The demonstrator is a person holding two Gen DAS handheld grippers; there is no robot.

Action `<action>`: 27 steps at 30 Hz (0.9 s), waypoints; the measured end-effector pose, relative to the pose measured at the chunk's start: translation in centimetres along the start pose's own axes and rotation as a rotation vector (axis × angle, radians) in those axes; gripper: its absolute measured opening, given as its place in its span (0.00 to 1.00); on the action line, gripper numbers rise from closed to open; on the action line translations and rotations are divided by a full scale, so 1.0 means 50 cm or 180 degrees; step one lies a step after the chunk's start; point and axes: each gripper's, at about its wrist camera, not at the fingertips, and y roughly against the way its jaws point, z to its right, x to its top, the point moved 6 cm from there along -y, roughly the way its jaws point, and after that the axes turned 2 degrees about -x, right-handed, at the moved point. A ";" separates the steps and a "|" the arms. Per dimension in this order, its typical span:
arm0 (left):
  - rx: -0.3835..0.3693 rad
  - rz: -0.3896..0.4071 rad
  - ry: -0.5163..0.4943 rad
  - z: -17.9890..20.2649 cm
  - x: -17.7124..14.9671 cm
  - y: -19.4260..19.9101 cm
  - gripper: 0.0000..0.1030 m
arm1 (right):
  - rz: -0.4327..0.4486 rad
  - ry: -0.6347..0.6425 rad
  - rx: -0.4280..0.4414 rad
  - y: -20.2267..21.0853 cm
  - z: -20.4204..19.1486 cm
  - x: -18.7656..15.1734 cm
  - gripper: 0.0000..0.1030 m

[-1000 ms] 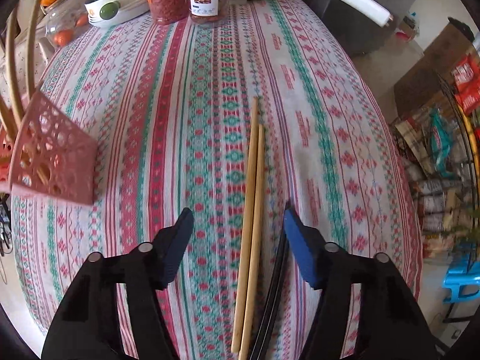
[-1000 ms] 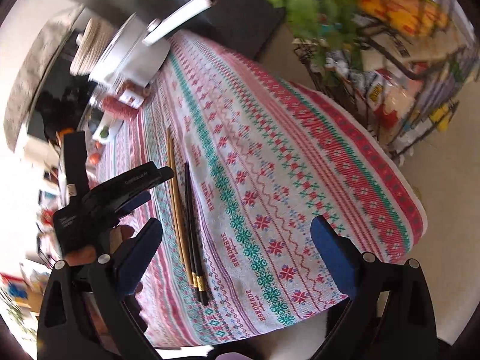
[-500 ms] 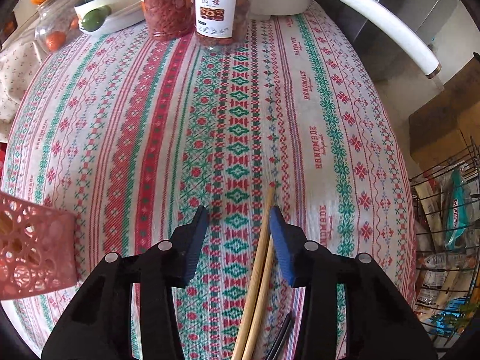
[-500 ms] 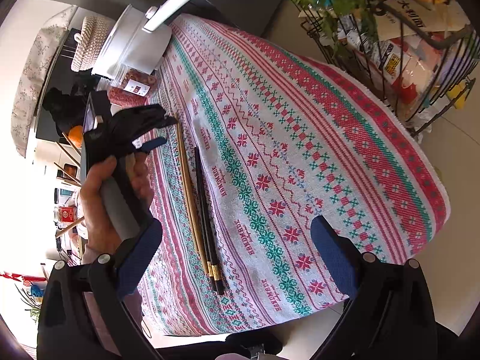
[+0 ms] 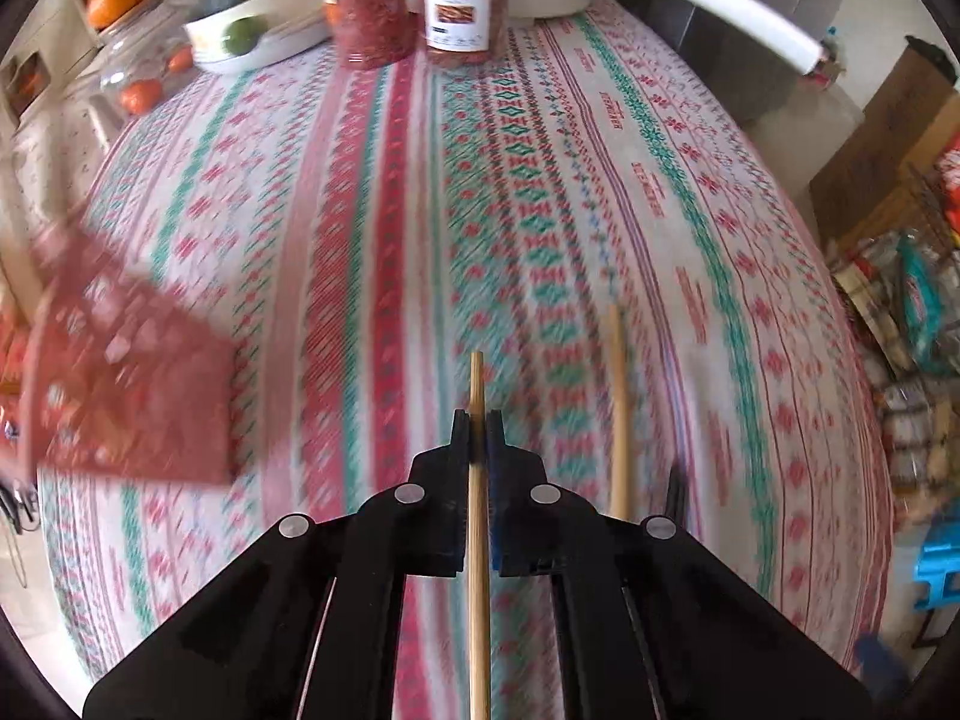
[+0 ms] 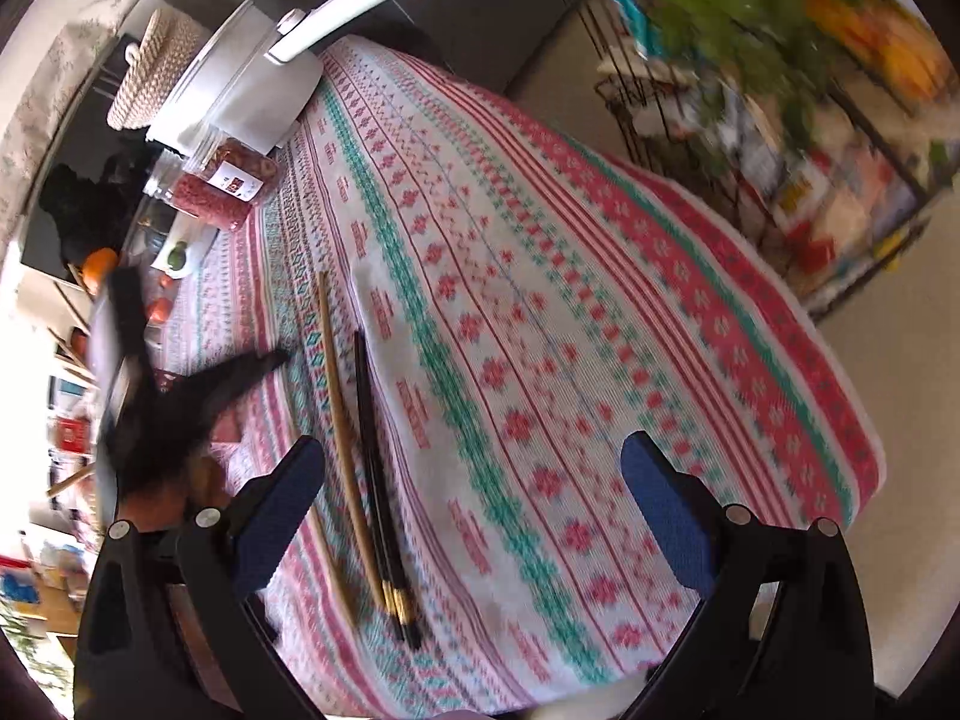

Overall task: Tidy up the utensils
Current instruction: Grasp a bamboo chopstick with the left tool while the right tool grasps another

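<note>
My left gripper [image 5: 478,420] is shut on a bamboo chopstick [image 5: 477,378], which runs up between the pads and sticks out past the tips. The second bamboo chopstick [image 5: 618,408] lies on the tablecloth to its right, beside a black chopstick [image 5: 675,492]. A pink perforated utensil holder [image 5: 132,384] sits blurred at the left. In the right wrist view my right gripper [image 6: 474,462] stands open above the cloth with nothing between its fingers. A bamboo chopstick [image 6: 336,396] and a black pair [image 6: 372,450] lie just inside its left finger. The left gripper [image 6: 198,390] shows there as a dark blur.
At the far end of the table stand two jars of dried food [image 5: 462,0], a white dish with fruit [image 5: 240,42] and a white pot with a long handle [image 6: 240,90]. A wire rack of packets [image 5: 900,300] stands beyond the table's right edge.
My left jaws have closed on one bamboo chopstick and carried it left, away from its partner. The pink holder has come further into view. The right gripper stays open.
</note>
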 end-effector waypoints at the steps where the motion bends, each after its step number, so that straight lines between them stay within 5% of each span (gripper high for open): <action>1: -0.0008 0.0088 -0.0021 -0.016 -0.026 0.029 0.04 | 0.0020 0.0061 -0.0028 -0.006 -0.018 0.012 0.93; 9: -0.0012 0.0652 -0.0020 -0.106 -0.142 0.219 0.04 | 0.0173 0.0661 -0.0428 -0.110 -0.181 0.104 0.93; 15: 0.0003 0.0858 0.0190 -0.196 -0.176 0.269 0.04 | 0.0261 0.1119 -0.0893 -0.213 -0.263 0.121 0.78; 18: -0.0002 0.0909 0.0261 -0.224 -0.196 0.288 0.04 | 0.0141 0.1161 -0.1042 -0.253 -0.263 0.112 0.64; 23: -0.0063 0.0898 0.0346 -0.243 -0.199 0.288 0.04 | 0.0384 0.1558 -0.1111 -0.254 -0.306 0.085 0.06; 27: -0.0108 0.1020 0.0402 -0.257 -0.201 0.319 0.04 | 0.0381 0.1570 -0.1045 -0.245 -0.316 0.058 0.05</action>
